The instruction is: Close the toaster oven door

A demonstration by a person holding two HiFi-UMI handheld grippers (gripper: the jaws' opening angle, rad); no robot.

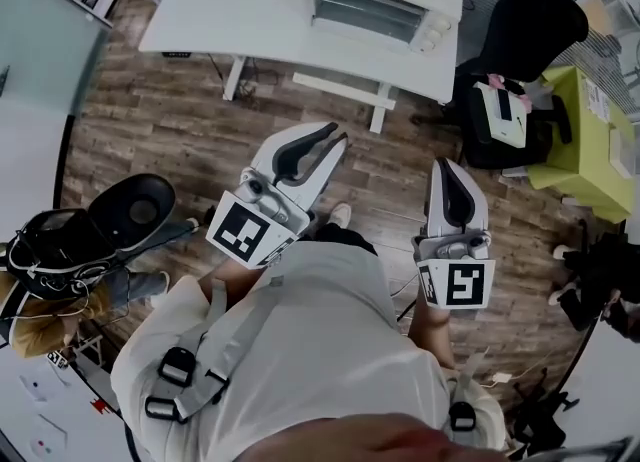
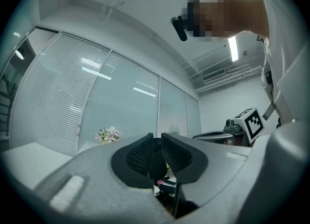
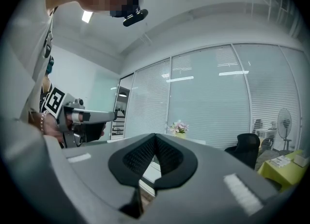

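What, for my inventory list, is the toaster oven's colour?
The toaster oven is white, shown best in the head view.

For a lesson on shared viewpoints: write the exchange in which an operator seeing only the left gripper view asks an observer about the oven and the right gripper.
Operator: I can't see the oven. Where is it?
Observer: The head view shows it on the white table, some way ahead.
Operator: Is the right gripper holding anything?
Observer: No. Its own view shows the jaws together, with nothing between them.
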